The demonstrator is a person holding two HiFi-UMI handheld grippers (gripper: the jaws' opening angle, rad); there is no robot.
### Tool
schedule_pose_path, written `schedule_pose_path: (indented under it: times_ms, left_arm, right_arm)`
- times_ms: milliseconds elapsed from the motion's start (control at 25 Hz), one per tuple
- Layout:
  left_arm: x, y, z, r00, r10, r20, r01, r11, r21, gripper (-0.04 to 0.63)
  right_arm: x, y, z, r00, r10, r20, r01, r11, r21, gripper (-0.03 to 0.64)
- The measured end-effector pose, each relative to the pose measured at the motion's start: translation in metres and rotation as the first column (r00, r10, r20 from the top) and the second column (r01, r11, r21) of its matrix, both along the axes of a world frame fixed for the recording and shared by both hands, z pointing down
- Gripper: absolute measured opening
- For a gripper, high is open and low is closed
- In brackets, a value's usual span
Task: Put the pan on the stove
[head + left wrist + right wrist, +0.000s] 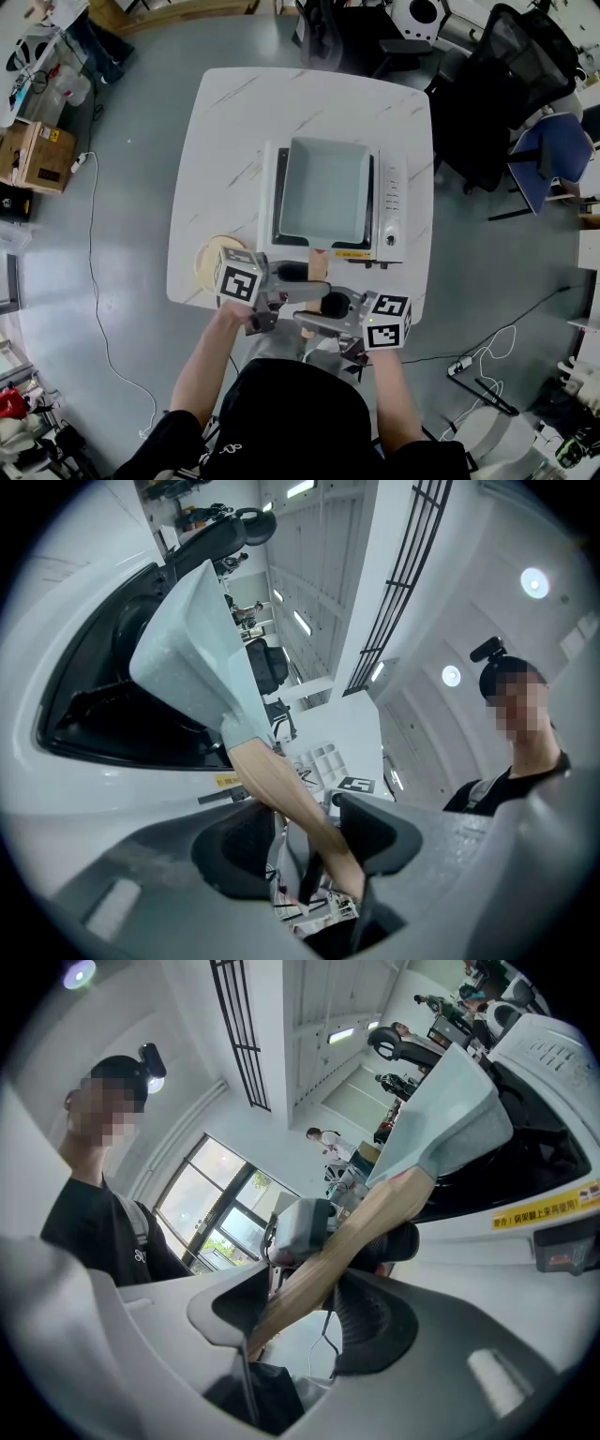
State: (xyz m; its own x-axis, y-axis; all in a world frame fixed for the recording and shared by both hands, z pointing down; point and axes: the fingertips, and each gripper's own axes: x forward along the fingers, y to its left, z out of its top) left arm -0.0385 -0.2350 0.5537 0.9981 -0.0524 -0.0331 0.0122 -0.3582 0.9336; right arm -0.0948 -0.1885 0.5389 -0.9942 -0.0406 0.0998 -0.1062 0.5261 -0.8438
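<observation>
Already the square pan [326, 187] sits on the portable stove [392, 208] at mid-bench [234, 112], its wooden handle [319, 264] pointing back toward the person. The left tool [291, 273] straddles it nearer the pan, and the right tool [331, 304] does so by its free end. Each stands wide, jaws around the wood without clamping. Probably only drawing both tools off sideways remains.

We hold both bare forearms forward and close together. Our left gripper [292, 273] and right gripper [330, 305] lie about level, angled inward, their tips near each other. Each one's jaws stand apart, with the pan handle [319, 265] loosely between them, not clamped.
</observation>
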Motion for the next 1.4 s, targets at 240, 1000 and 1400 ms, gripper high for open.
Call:
schedule_pose_path:
  times_ms: [240, 1000, 1400]
  left_arm:
    - [0.003, -0.001, 0.004, 1.0, -0.001, 0.007, 0.001, 1.0, 0.011, 0.224]
    - [0.004, -0.002, 0.01, 0.993, -0.105, 0.049, 0.103, 0.993, 0.05, 0.232]
    - [-0.034, -0.012, 0.004, 0.941, -0.308, 0.14, 0.289, 0.946, 0.145, 0.239]
  right_arm:
    - [0.004, 0.0, 0.005, 1.0, -0.003, -0.006, 0.003, 1.0, -0.002, 0.221]
    - [0.008, -0.002, 0.012, 0.999, 0.006, -0.046, -0.004, 1.0, 0.026, 0.235]
    - [0.055, -0.016, 0.006, 0.976, 0.182, -0.122, -0.169, 0.98, 0.106, 0.284]
